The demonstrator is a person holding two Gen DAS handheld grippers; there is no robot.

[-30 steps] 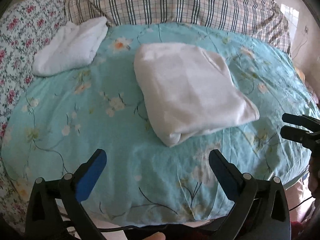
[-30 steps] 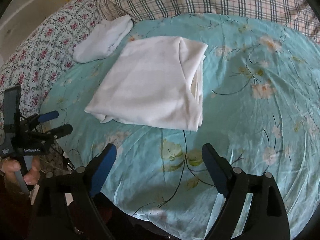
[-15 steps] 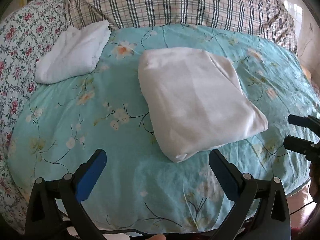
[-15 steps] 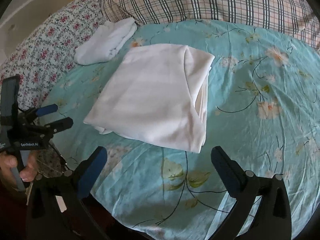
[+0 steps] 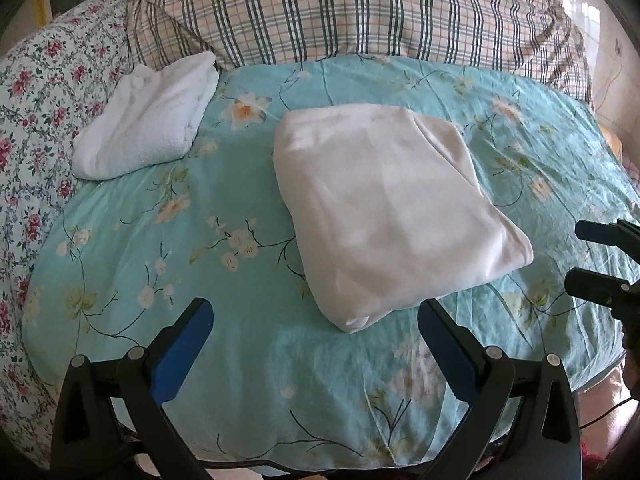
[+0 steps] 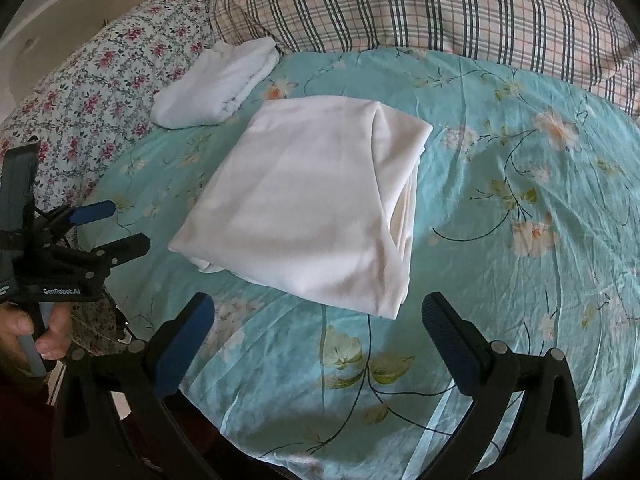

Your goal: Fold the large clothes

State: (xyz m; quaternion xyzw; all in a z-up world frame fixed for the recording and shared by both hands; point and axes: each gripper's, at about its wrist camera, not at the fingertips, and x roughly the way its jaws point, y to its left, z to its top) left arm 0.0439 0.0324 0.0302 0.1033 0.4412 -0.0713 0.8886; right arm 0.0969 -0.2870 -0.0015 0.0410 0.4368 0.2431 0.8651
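Observation:
A folded white garment (image 5: 384, 216) (image 6: 316, 200) lies flat in the middle of the teal floral bedspread (image 5: 200, 240) (image 6: 520, 240). My left gripper (image 5: 314, 322) hovers open just short of the garment's near corner, nothing between its blue-padded fingers. It also shows at the left edge of the right wrist view, as the left gripper (image 6: 120, 226), held by a hand. My right gripper (image 6: 318, 318) stands wide open before the garment's near edge, empty. At the right edge of the left wrist view its tips appear as the right gripper (image 5: 588, 254).
A second folded white cloth (image 5: 148, 120) (image 6: 218, 84) lies at the back left. A plaid pillow (image 5: 360, 12) (image 6: 440, 4) lines the far side. A pink-flowered quilt (image 5: 36, 92) (image 6: 100, 80) runs down the left. The bed's near edge is just under both grippers.
The right gripper's jaws have spread wider. Both views have crept a little closer to the folded garment, which lies as it did.

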